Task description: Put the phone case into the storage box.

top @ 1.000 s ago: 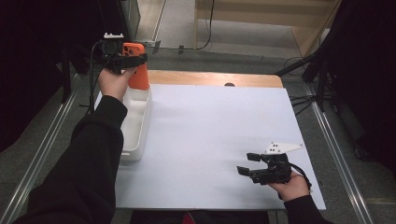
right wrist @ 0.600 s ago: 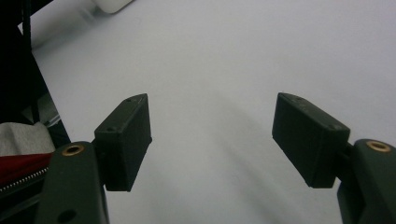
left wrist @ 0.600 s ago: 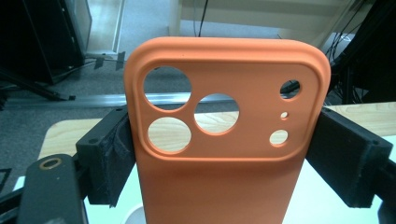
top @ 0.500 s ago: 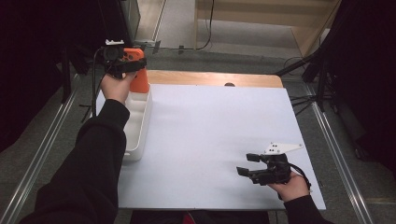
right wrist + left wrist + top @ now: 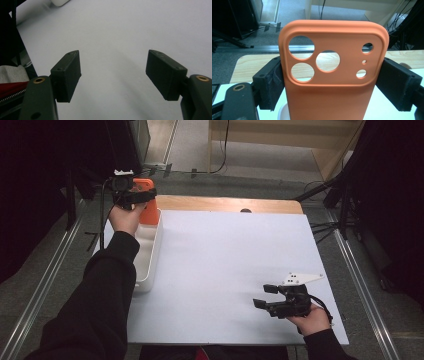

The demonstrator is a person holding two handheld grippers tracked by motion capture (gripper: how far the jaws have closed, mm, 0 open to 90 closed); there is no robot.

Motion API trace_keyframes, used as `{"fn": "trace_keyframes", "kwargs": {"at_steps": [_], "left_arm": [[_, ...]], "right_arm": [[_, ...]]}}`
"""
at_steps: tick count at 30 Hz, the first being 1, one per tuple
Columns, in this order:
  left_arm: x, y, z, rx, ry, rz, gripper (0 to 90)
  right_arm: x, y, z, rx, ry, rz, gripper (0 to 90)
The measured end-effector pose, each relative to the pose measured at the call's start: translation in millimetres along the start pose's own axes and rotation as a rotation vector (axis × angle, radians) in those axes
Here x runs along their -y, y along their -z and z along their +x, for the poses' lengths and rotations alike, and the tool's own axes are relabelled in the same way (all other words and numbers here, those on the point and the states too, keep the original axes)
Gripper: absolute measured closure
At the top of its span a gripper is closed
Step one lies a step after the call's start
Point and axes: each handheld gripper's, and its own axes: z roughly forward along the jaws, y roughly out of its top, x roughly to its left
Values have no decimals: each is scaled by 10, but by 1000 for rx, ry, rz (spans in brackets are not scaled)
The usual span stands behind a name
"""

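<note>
High view shows the left gripper [image 5: 142, 196], fingers pinching the orange phone case [image 5: 332, 75] by its long edges, lifted slightly higher over the white tray [image 5: 150, 255] than a second ago, probably carrying it out, while the right gripper [image 5: 266, 296] waits, fingers spread, above the bench [image 5: 225, 255].
</note>
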Motion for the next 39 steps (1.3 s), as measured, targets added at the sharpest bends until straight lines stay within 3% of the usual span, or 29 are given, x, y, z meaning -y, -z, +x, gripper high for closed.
{"fn": "trace_keyframes", "kwargs": {"at_steps": [34,39], "left_arm": [[340,-163,54,-59,-11,83,150],[376,-188,50,-65,-31,98,150]], "right_arm": [[-1,-25,13,-4,-1,15,272],[-1,-24,12,-2,-2,14,272]]}}
